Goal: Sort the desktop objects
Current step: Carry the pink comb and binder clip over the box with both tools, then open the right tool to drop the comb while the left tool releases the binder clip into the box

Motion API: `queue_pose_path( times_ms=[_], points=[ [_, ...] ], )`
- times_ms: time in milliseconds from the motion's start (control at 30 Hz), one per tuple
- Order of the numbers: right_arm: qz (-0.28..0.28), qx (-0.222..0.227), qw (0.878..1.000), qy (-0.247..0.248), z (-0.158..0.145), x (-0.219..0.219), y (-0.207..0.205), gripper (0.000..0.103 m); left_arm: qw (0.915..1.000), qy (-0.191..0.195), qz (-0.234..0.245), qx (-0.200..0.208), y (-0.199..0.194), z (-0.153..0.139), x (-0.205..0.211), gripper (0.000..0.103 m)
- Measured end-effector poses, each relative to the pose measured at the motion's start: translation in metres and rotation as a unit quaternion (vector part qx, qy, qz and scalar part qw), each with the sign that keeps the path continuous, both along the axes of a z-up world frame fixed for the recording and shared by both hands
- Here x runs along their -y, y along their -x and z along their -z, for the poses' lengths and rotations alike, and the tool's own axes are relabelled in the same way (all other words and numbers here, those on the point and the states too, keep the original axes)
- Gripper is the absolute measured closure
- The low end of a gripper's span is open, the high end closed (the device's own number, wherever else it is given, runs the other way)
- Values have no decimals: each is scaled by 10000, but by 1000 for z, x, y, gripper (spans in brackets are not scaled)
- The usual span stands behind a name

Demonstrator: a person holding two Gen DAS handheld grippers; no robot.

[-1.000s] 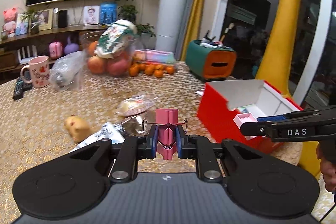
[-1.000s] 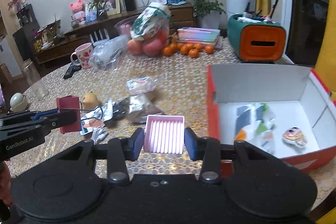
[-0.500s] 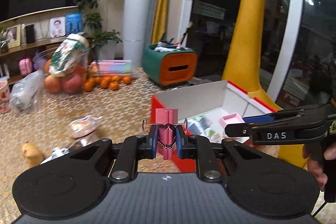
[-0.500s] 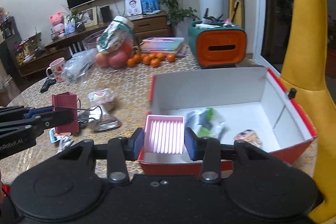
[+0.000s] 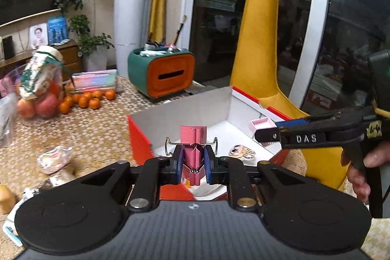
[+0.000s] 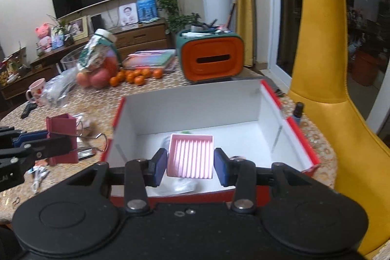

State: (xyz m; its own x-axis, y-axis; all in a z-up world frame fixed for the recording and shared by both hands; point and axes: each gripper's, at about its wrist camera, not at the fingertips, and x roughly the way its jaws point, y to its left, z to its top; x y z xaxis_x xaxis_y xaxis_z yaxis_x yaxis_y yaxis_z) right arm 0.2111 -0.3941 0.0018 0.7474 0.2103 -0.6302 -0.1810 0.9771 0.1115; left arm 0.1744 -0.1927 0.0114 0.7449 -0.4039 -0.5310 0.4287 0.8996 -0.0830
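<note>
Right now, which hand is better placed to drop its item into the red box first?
Right. The right gripper holds the pink ribbed tray above the red box; the left gripper's pink binder clip is nearer its edge.

"DAS" on rt claw [image 5: 265, 132]

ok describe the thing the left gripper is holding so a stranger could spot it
Find the red cardboard box with white inside on the patterned table. The left gripper hangs at its near rim, shut on a pink binder clip. Its folded-back wire handles distinguish it from the ribbed pink tray nearby.
</note>
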Motion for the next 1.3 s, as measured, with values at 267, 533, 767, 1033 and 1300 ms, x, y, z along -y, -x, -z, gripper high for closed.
queue_pose_path(
  times_ms=[267, 533, 767, 1033, 1300],
  points=[
    [204, -142, 9996, 99, 10, 22, -24, 62, 9992, -147, 283, -234, -22, 13, 29, 87],
    [219, -316, 9988, 293, 20, 28, -56, 62, 9969, -279, 583, -444, -46, 21, 59, 87],
    [226, -624, 9974, 295, 36, 35, -81, 62, 9947, -294, 645, -751, -73, 32, 80, 87],
    [281, -1052, 9940, 127, 58, 41, -101, 62, 9899, -350, 570, -1246, -102, 53, 88, 87],
    [234, -1289, 9911, 220, 68, 34, -105, 62, 9847, -462, 560, -1587, -114, 71, 87, 87]
  ],
)
